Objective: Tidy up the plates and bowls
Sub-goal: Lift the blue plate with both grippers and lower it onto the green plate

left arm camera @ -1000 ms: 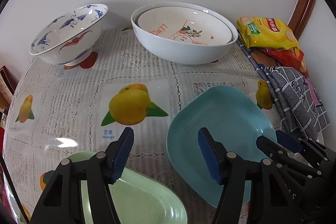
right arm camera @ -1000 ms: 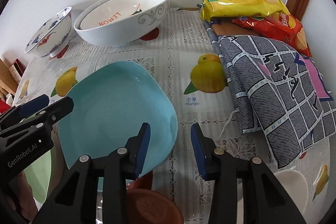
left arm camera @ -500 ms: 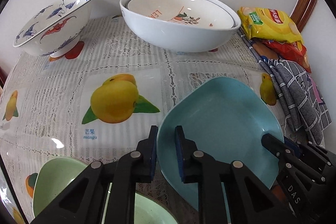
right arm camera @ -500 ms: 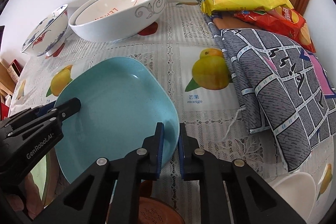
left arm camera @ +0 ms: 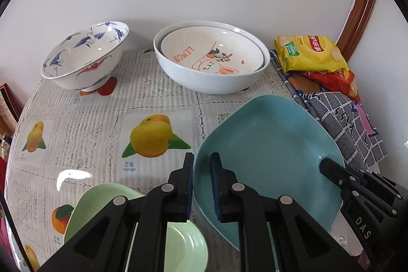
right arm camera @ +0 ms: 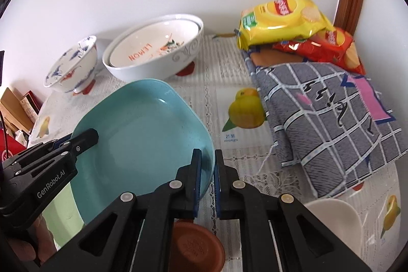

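Fruit-print tablecloth (left arm camera: 84,129); both grippers pinching blue plate (left arm camera: 270,144).

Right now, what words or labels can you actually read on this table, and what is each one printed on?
"LEMON": inner bowl nested in the white bowl.
"芒果 mango": tablecloth, under the mango picture.
"GenRobot.AI": left tool.
"DAS": right tool.
Yellow chip bag: red logo, lettering too small to read.
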The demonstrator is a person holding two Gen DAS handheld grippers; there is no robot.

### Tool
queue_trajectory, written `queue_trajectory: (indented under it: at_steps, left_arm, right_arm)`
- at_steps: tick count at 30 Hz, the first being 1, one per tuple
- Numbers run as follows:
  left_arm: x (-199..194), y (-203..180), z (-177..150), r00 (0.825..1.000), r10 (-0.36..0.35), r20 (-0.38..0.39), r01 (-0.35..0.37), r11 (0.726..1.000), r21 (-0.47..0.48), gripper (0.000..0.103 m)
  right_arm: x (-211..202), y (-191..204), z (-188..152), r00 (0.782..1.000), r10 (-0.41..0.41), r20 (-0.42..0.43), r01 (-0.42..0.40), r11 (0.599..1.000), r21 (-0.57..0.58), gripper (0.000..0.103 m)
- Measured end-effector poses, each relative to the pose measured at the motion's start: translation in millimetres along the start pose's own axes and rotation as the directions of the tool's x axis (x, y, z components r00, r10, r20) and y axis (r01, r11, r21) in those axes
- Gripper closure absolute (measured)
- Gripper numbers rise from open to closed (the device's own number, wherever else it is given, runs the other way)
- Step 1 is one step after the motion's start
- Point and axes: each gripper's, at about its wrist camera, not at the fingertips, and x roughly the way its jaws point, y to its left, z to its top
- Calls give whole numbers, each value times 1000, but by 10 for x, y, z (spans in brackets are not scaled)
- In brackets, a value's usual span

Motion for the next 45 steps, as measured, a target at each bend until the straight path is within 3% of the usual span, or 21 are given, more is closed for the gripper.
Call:
queue_trajectory:
  at_steps: [11, 20, 45]
  left_arm:
    - [-863, -69, -206, 996, 12, 89, -12, 1000, 7, 90]
    - [-1293, -87, -476, 992, -2, 126, 2, 1000, -2, 90]
    - [-1810, -4, -803, 983, 6, 183, -4, 1000, -14, 90]
  right_arm:
    - [-825, 61, -203, 996, 22, 91, -22, 1000, 3, 95]
    - [-1321, 95, -494, 991, 33, 133, -34, 999, 3, 95]
    - [-1740, 208, -830, 984, 61, 170, -62, 998, 3, 95]
